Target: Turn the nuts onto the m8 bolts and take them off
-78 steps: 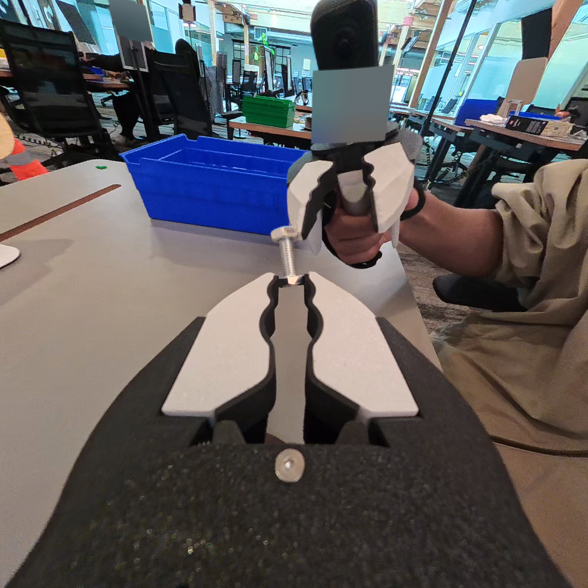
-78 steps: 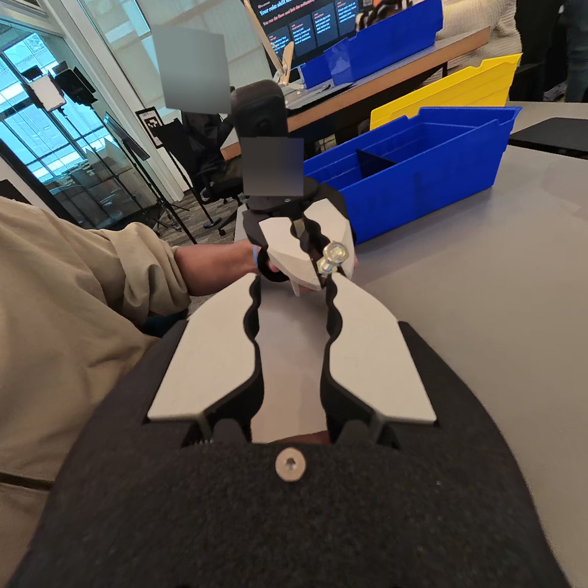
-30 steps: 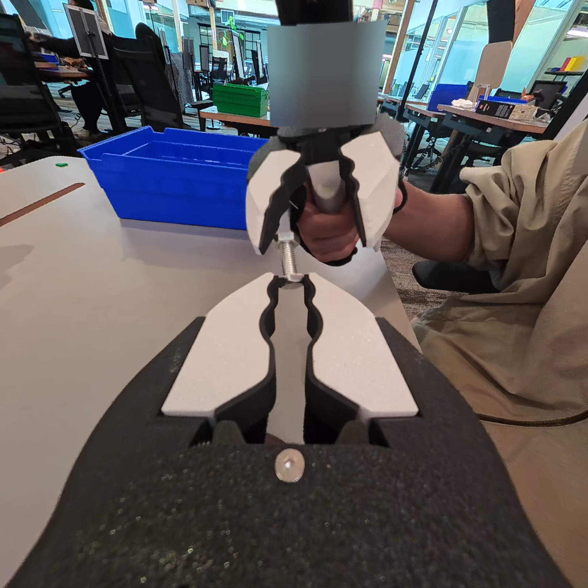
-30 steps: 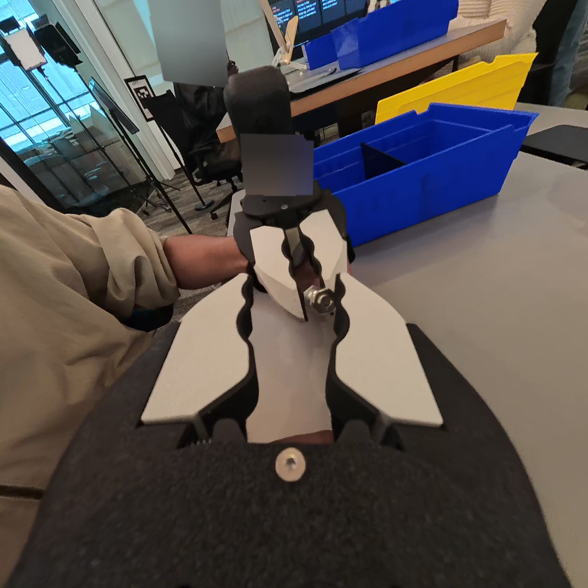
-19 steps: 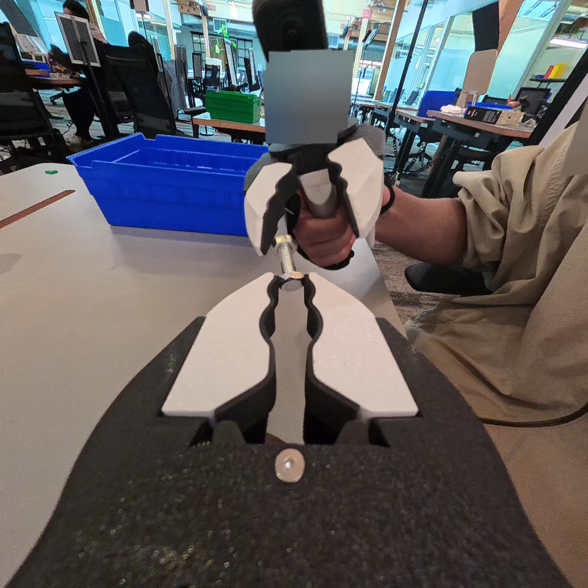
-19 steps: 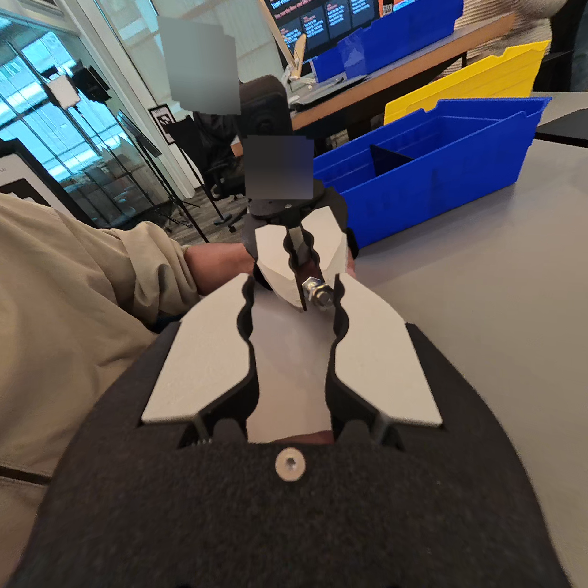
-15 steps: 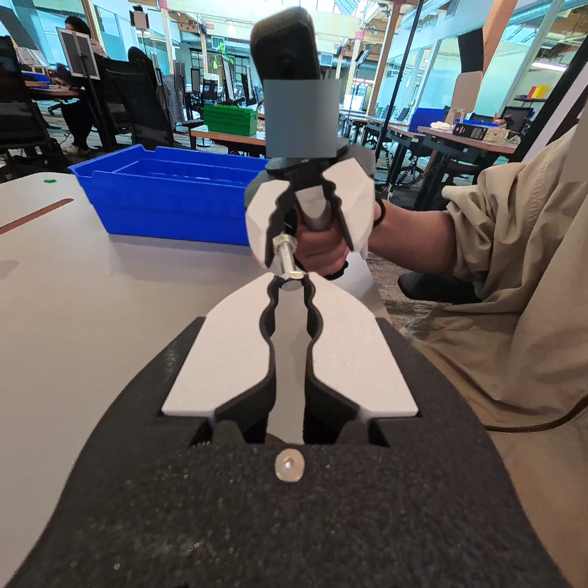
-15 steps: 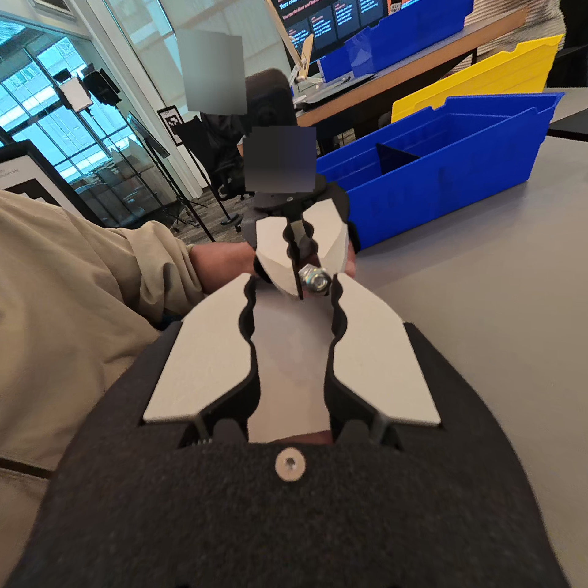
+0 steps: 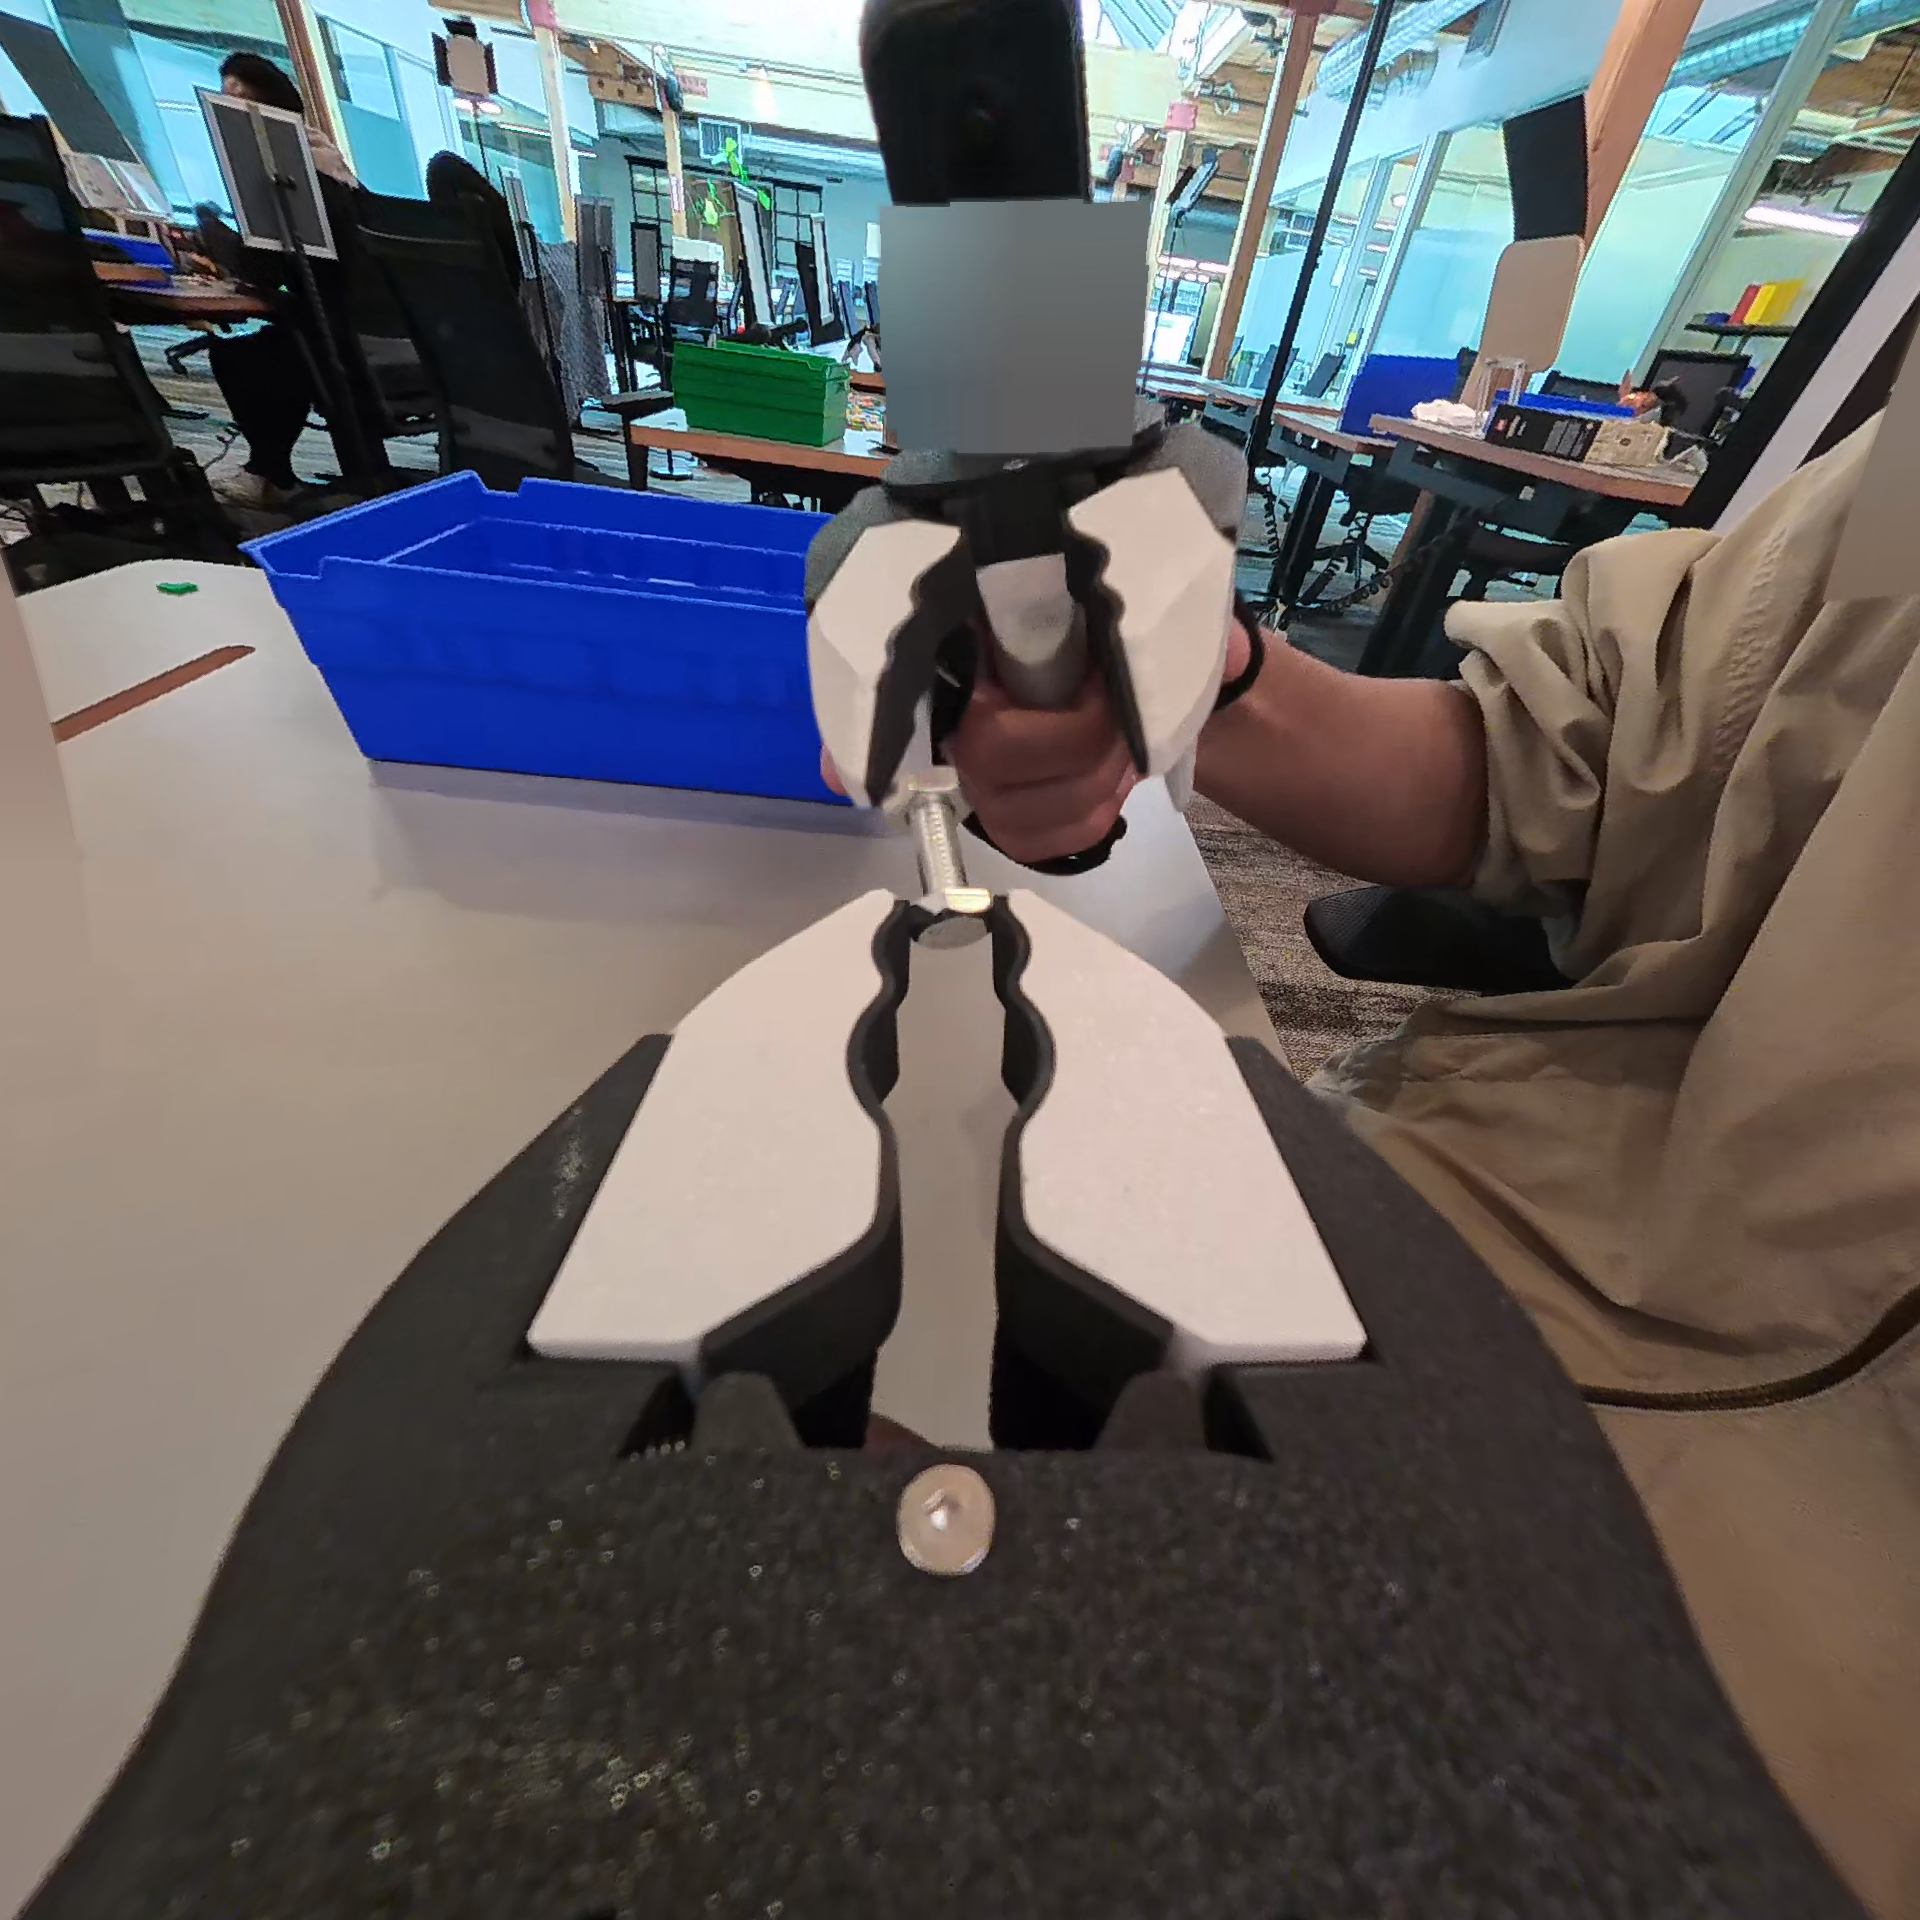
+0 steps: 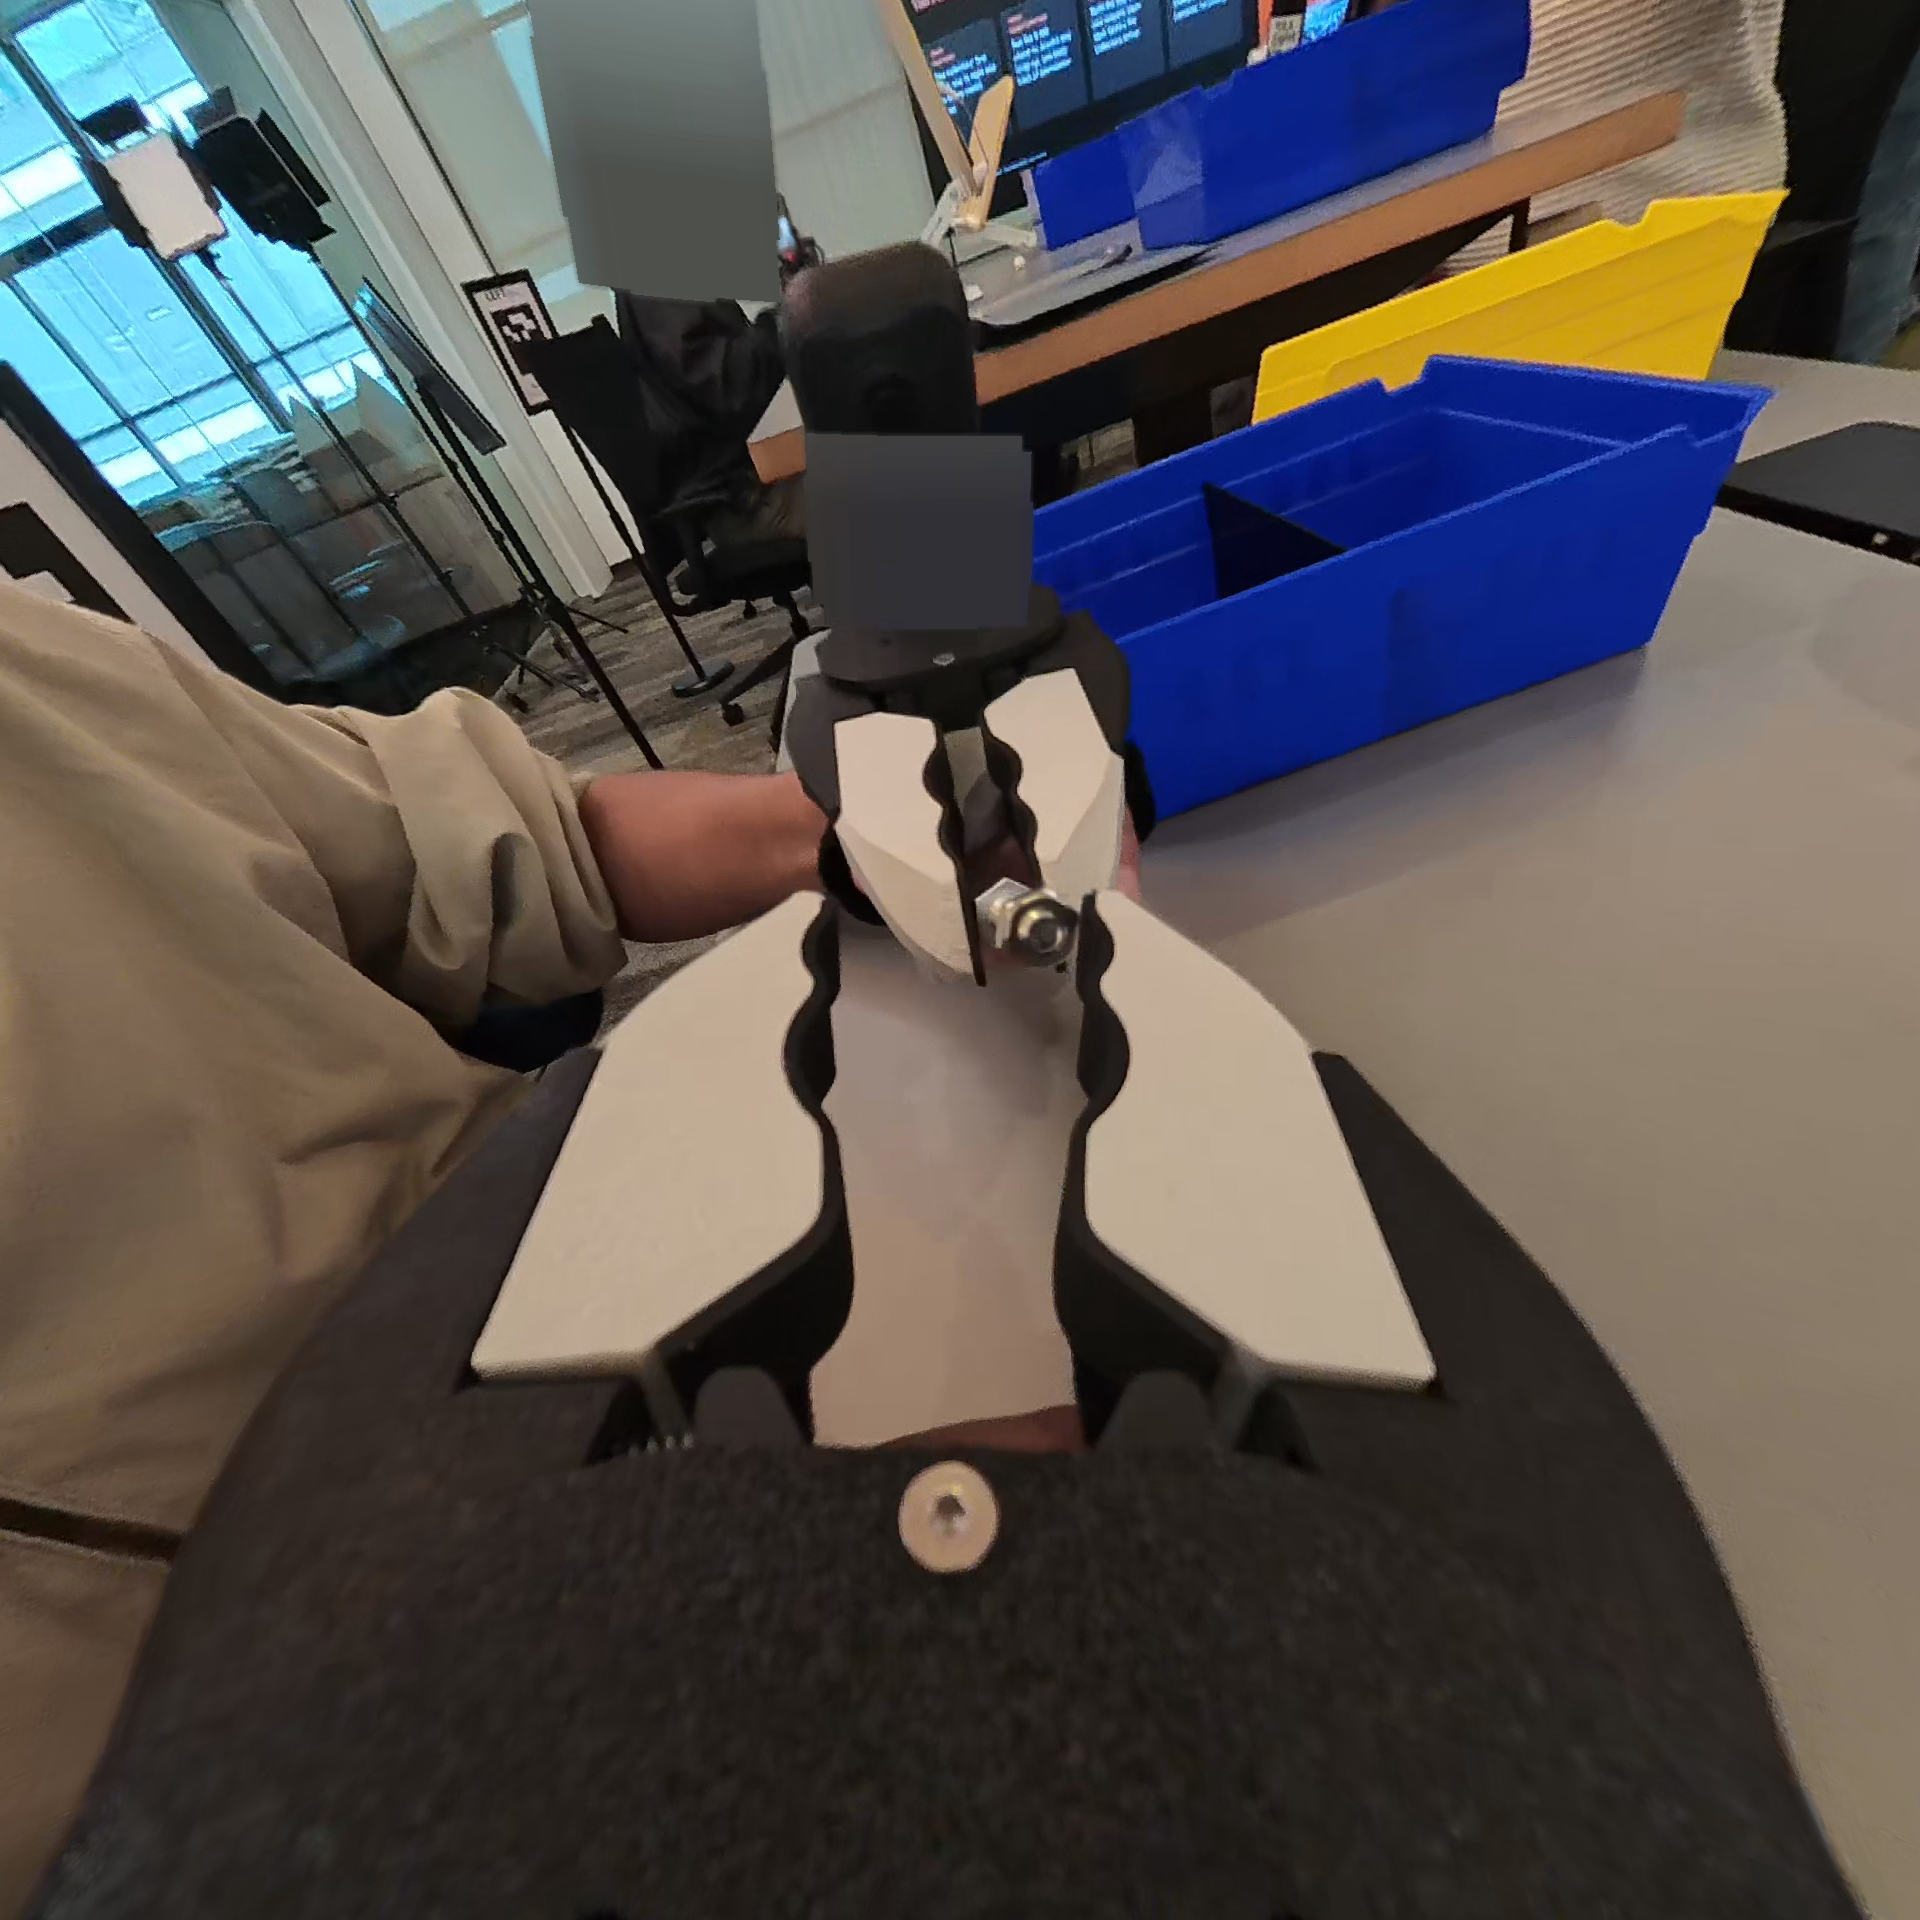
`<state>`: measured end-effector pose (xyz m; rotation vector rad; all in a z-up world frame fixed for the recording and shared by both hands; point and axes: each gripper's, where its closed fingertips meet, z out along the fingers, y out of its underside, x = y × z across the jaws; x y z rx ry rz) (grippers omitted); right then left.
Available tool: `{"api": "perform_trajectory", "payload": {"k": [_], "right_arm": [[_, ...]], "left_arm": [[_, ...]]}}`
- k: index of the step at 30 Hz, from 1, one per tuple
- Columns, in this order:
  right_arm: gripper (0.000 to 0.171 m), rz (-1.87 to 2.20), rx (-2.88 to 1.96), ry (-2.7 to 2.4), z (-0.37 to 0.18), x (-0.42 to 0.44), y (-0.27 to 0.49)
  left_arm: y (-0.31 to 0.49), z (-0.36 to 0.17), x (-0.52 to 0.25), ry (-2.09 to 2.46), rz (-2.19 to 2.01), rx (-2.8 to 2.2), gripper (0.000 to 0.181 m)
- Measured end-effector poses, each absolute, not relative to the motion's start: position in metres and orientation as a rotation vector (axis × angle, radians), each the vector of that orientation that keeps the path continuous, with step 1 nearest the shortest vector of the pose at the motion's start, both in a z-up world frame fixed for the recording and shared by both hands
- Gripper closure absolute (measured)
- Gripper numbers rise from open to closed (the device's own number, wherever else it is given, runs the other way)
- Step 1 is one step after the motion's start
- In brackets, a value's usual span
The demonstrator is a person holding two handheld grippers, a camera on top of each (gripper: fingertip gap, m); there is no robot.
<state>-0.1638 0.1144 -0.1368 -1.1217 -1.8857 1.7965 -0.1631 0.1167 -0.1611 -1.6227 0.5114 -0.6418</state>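
My left gripper [image 9: 951, 916] is shut on a silver hex nut [image 9: 949, 928] at its fingertips. The M8 bolt [image 9: 935, 847] is threaded in the nut and rises away from it, tilted a little left, ending in its hex head. My right gripper [image 10: 956, 920] faces the left one [image 10: 987, 935] and is open. The bolt head [image 10: 1039, 930] lies between its jaws, close against its right finger [image 10: 1195, 1091]. In the left wrist view the right gripper [image 9: 1023, 795] stands over the bolt with one fingertip right above the head.
A blue bin [image 9: 582, 644] stands on the grey table [image 9: 312, 987] behind the grippers; it has a black divider [image 10: 1268, 540]. A yellow bin [image 10: 1538, 301] is beyond it. The table edge and the person's beige sleeve [image 9: 1662, 831] are on the right. Only a small space, under 4 cm, lies between the two pairs of fingers.
The open right gripper has come in from beside the bolt, so the bolt head now sits between its jaws. The left gripper has kept its hold on the nut.
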Motion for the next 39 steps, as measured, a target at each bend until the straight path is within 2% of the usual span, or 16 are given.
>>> {"api": "perform_trajectory", "payload": {"k": [3,5,9,20,23,34,39], "right_arm": [[0.125,1.800,-1.137,-1.896,-0.143,-0.164,0.111],[0.131,1.860,-1.117,-1.906,-0.142,-0.157,0.107],[0.132,1.820,-1.111,-1.891,-0.142,-0.155,0.109],[0.123,1.851,-1.126,-1.917,-0.143,-0.164,0.104],[0.131,1.947,-1.080,-1.891,-0.135,-0.155,0.098],[0.127,1.851,-1.150,-1.899,-0.142,-0.173,0.110],[0.126,1.688,-1.118,-1.897,-0.148,-0.175,0.118]], "left_arm": [[0.116,-0.159,-0.167,0.504,-0.629,-1.617,0.166],[0.117,-0.156,-0.172,0.482,-0.614,-1.611,0.166],[0.117,-0.157,-0.173,0.482,-0.626,-1.614,0.166],[0.114,-0.157,-0.168,0.505,-0.627,-1.610,0.166],[0.117,-0.159,-0.177,0.483,-0.591,-1.626,0.166],[0.113,-0.156,-0.169,0.509,-0.625,-1.611,0.166],[0.113,-0.158,-0.169,0.511,-0.625,-1.617,0.166]]}}
